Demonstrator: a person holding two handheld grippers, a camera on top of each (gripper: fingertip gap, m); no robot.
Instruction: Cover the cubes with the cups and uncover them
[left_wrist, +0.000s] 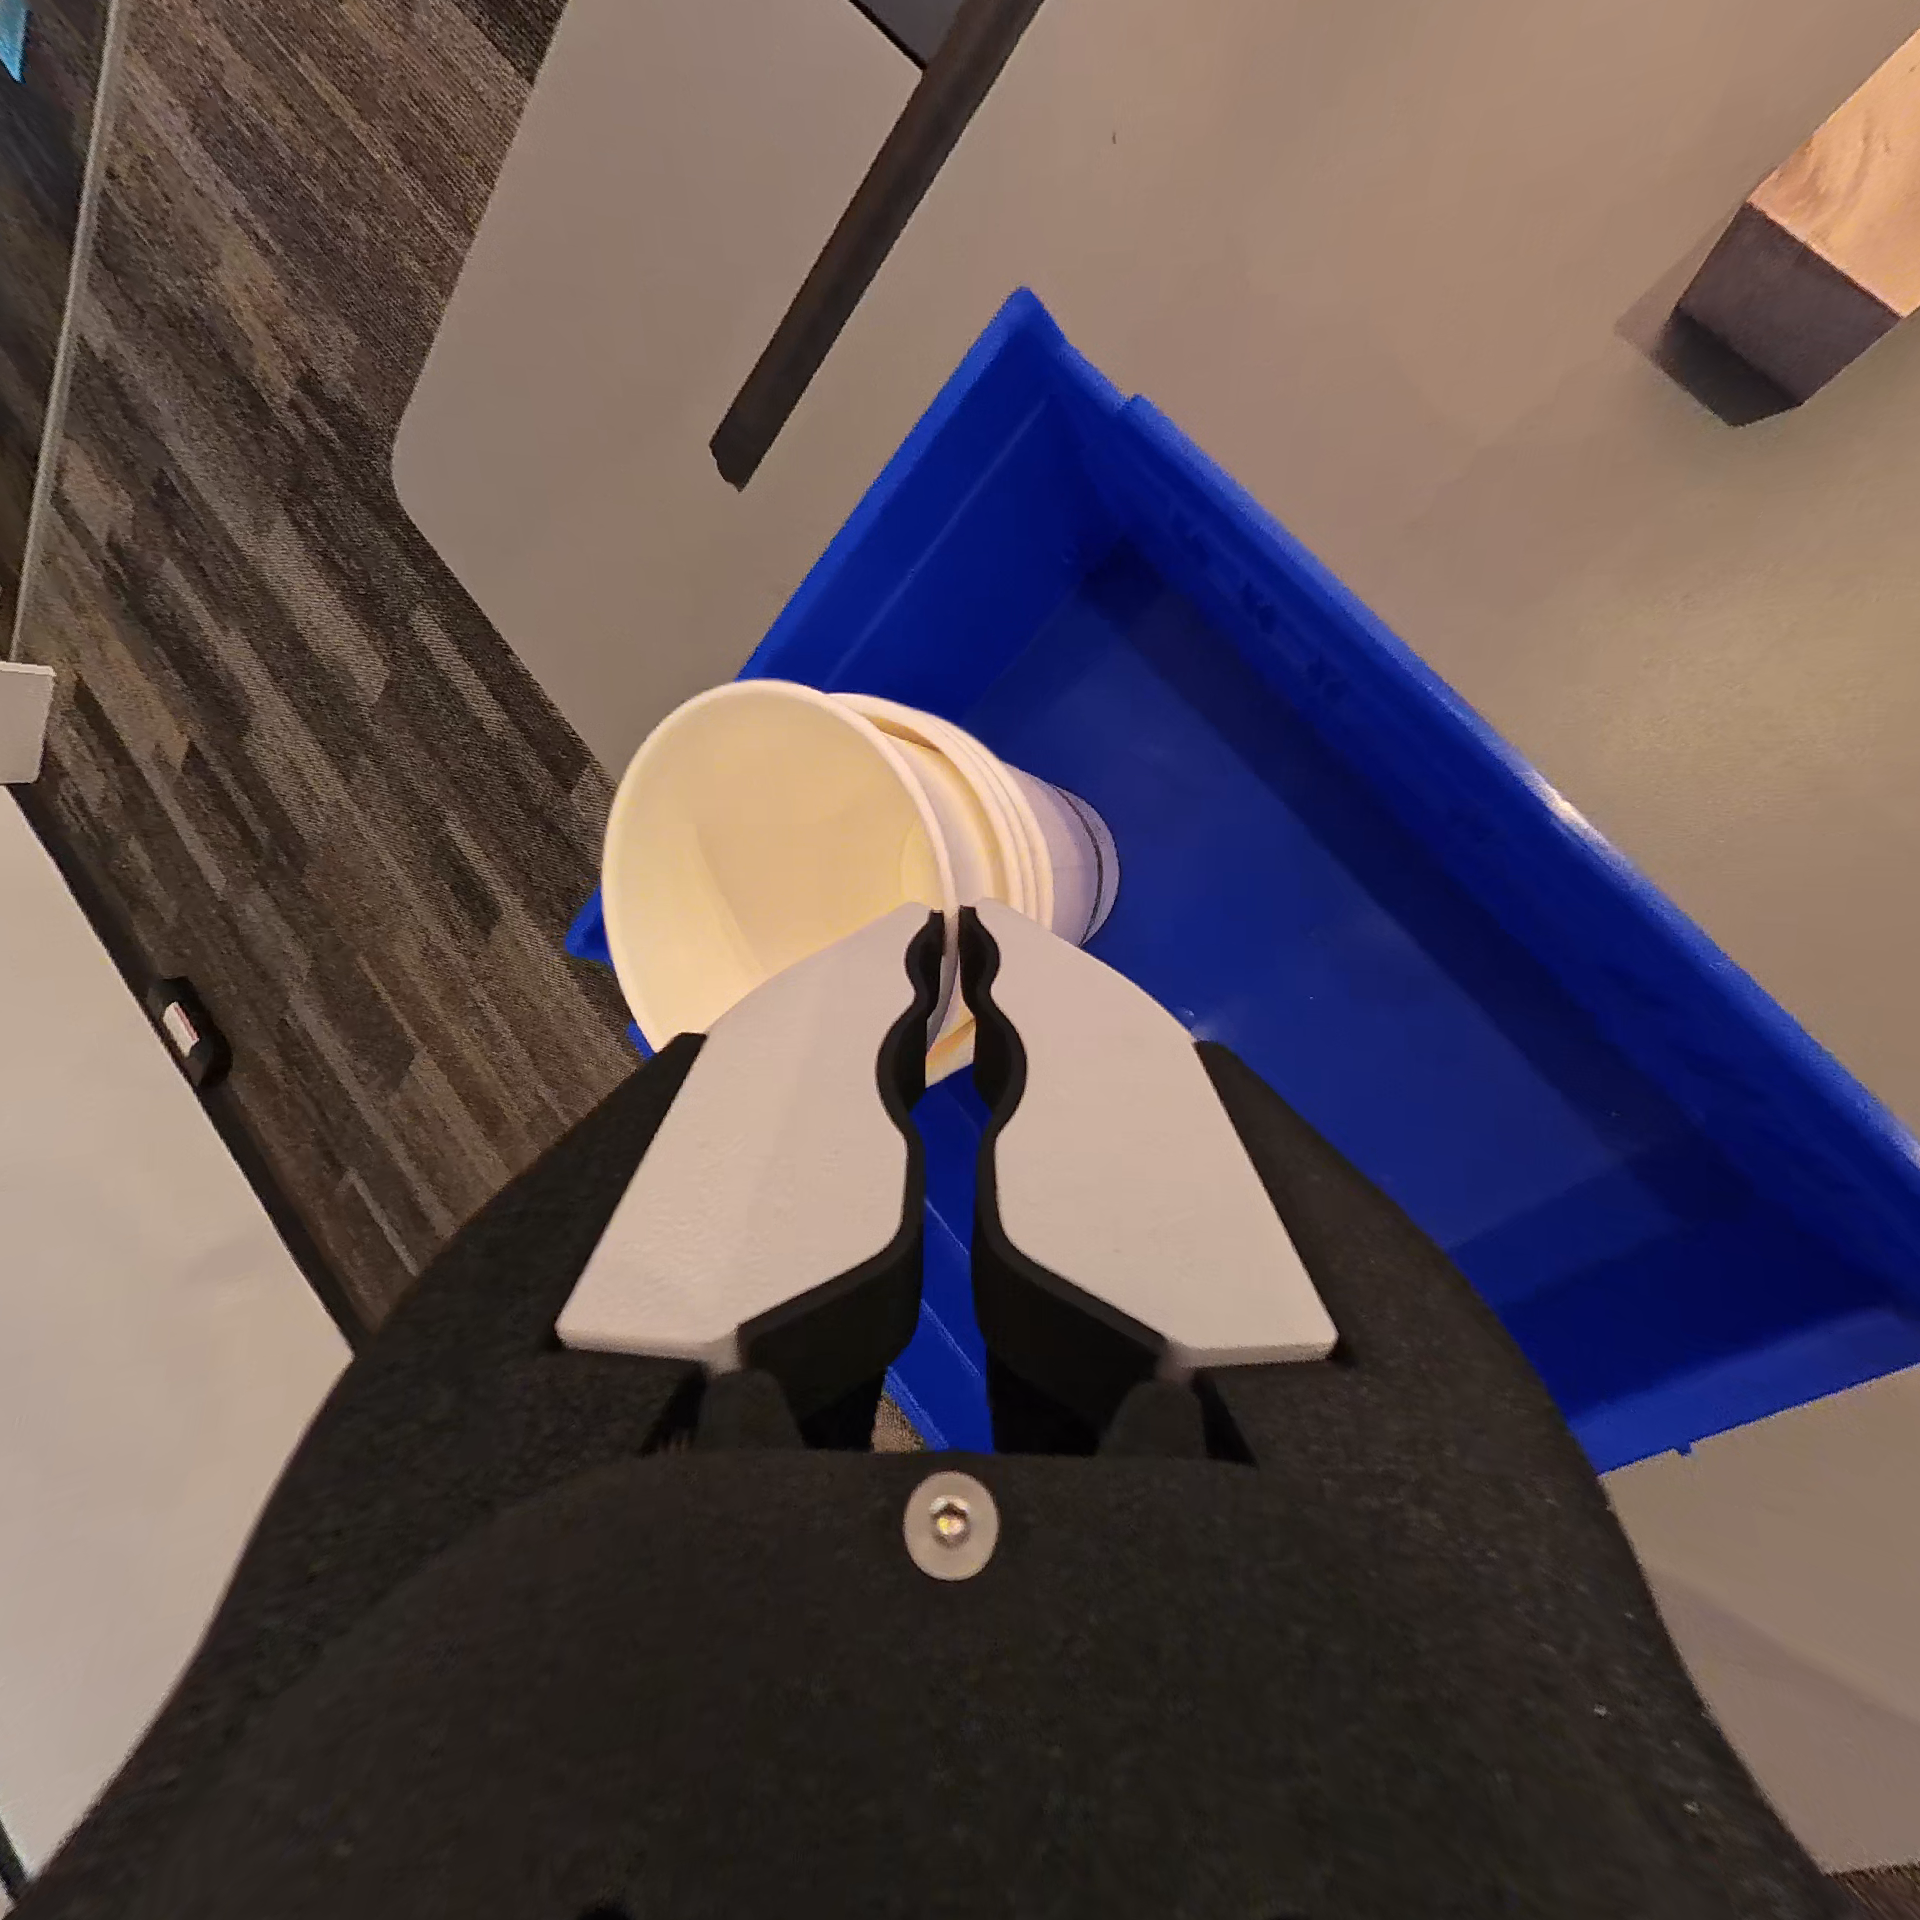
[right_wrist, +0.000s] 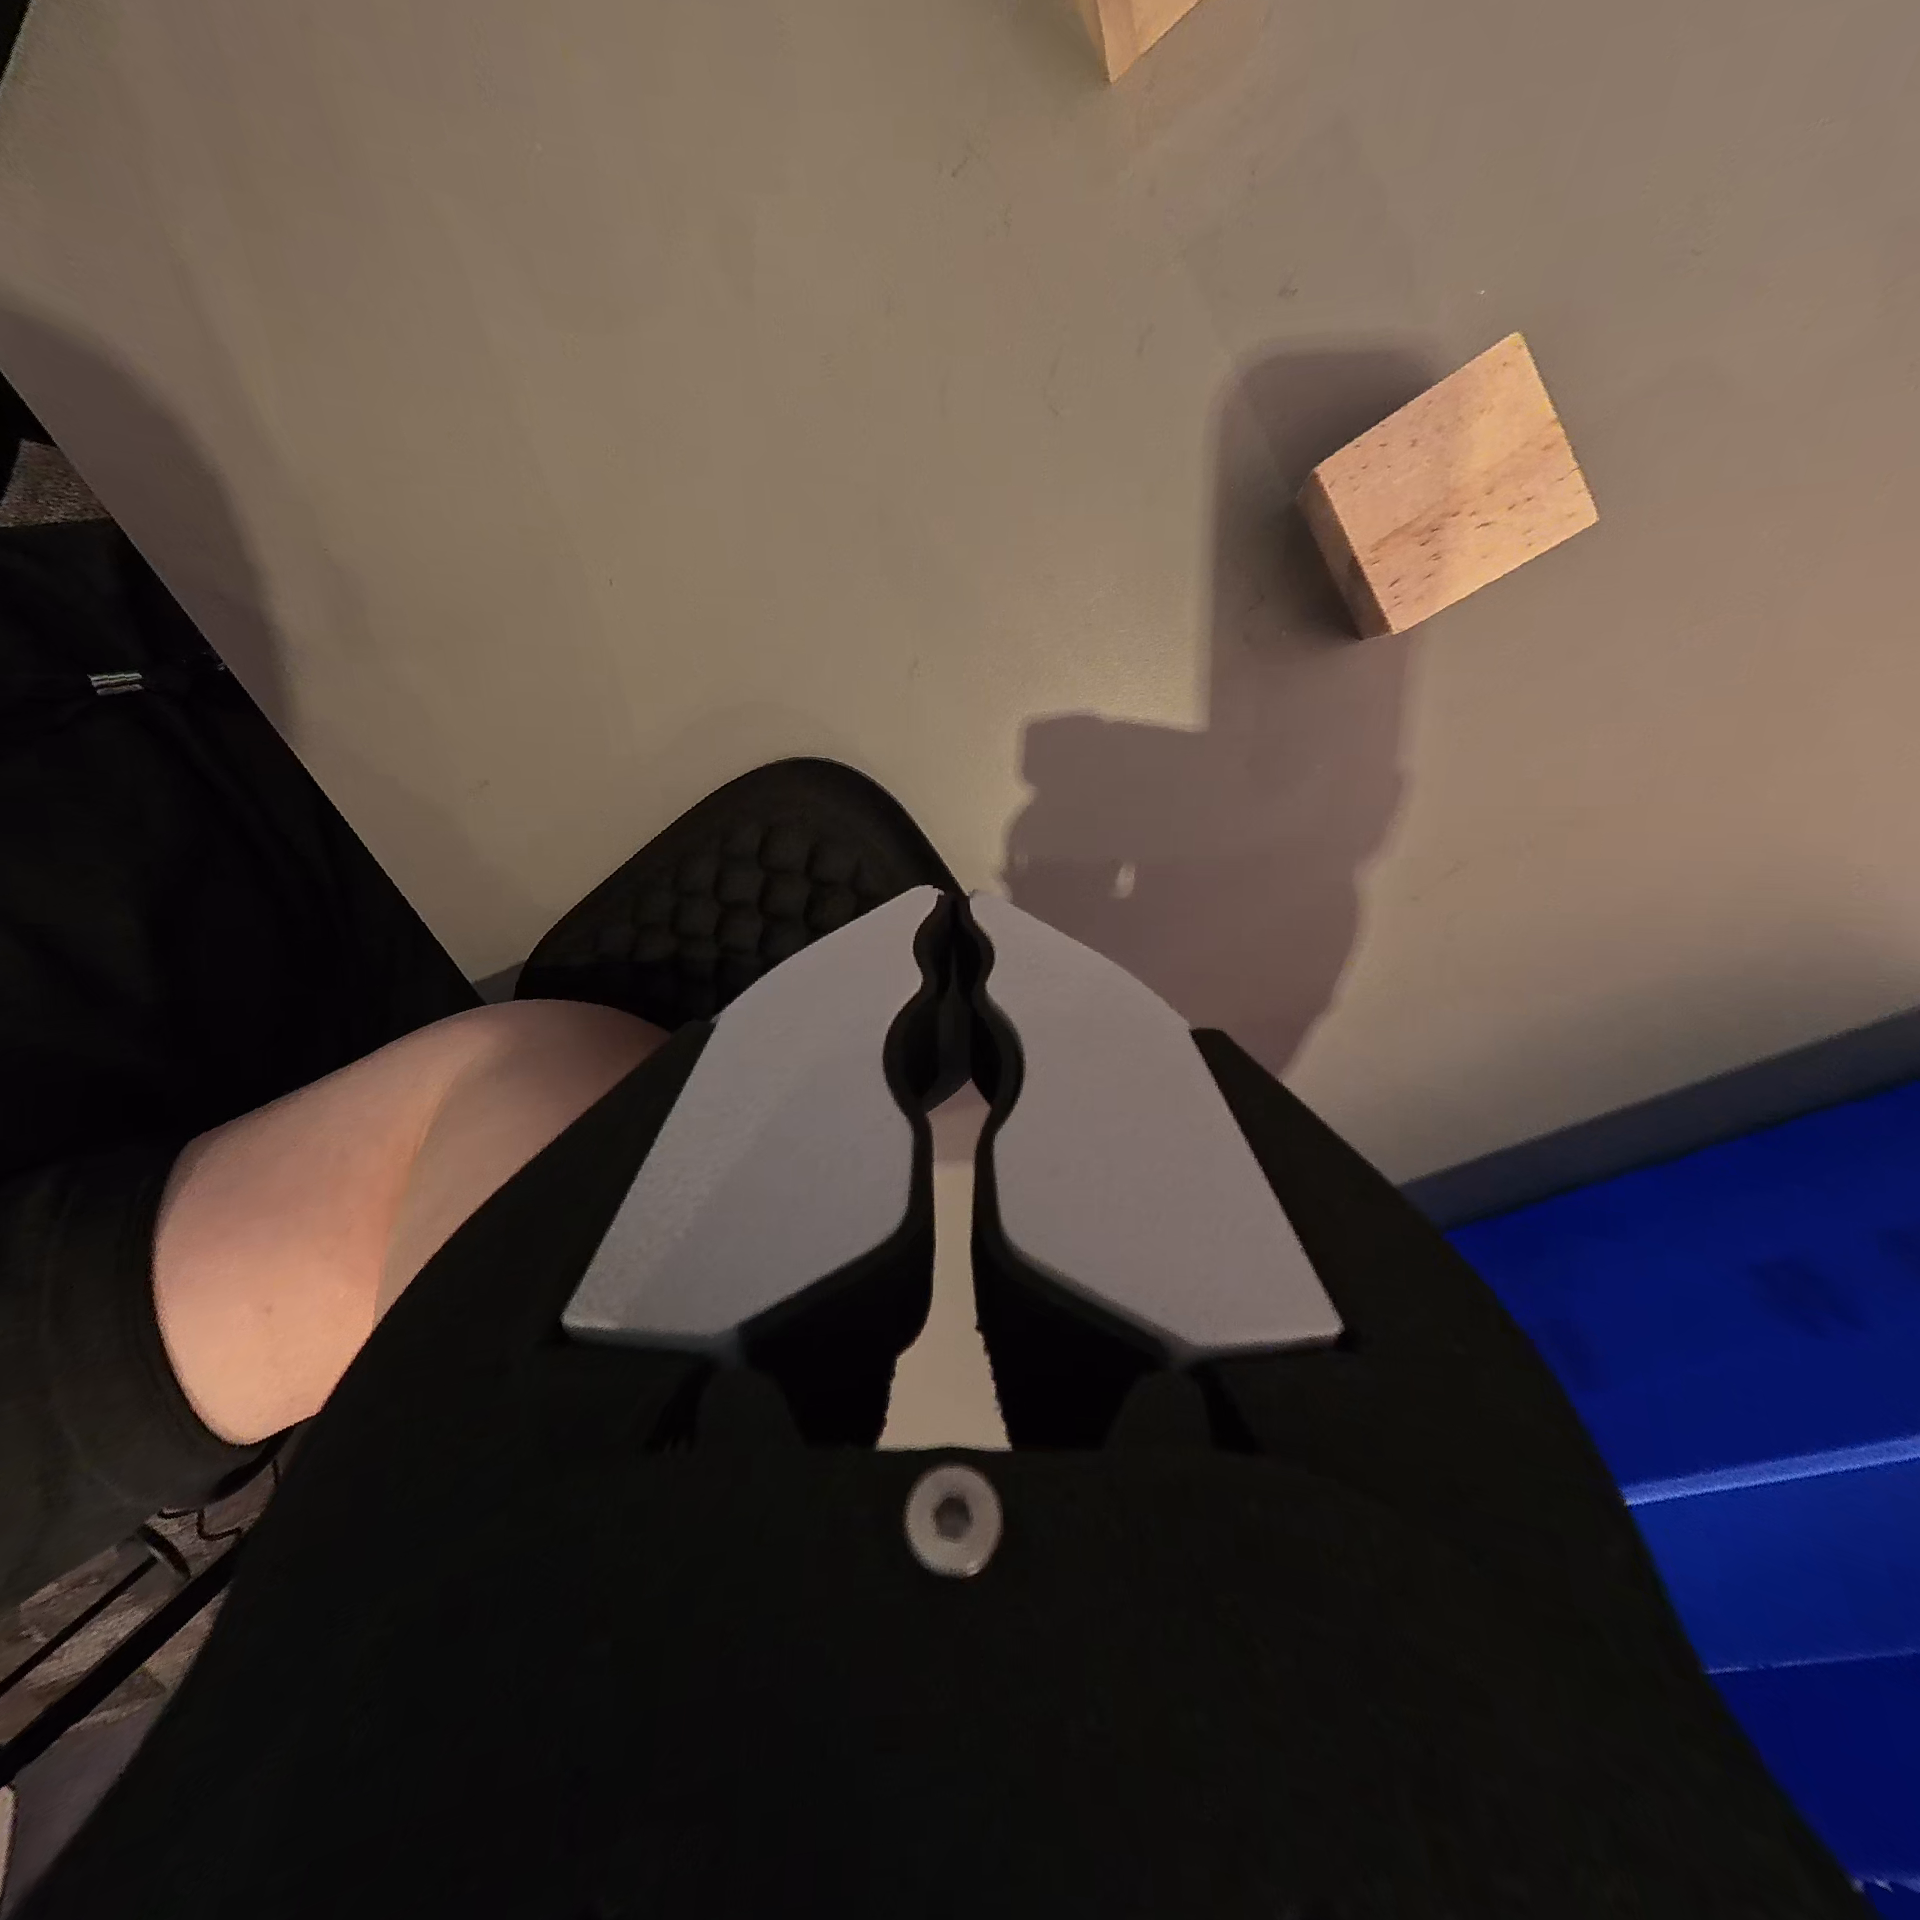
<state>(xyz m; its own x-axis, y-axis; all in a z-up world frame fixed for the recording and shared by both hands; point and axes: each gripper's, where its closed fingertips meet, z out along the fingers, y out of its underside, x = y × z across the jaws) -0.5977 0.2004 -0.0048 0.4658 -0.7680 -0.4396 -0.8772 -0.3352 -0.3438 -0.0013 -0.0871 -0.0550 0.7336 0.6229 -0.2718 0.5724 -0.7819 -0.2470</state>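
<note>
My left gripper (left_wrist: 952, 914) is shut on the rim of a stack of white paper cups (left_wrist: 821, 862), holding it tilted above the blue bin (left_wrist: 1455, 831), its mouth facing me. A wooden cube (left_wrist: 1808, 249) stands on the grey table at the upper right of the left wrist view. My right gripper (right_wrist: 956, 899) is shut and empty, hovering over the table edge. In the right wrist view a wooden cube (right_wrist: 1449, 488) lies on the table to the upper right, and a second cube (right_wrist: 1132, 31) shows at the top edge.
The blue bin's corner (right_wrist: 1714, 1351) shows at the right of the right wrist view. A person's hand (right_wrist: 343, 1195) and a black mesh thing (right_wrist: 727, 904) are at the table's near edge. A dark bar (left_wrist: 862, 239) crosses above the table; patterned carpet (left_wrist: 260, 520) lies left.
</note>
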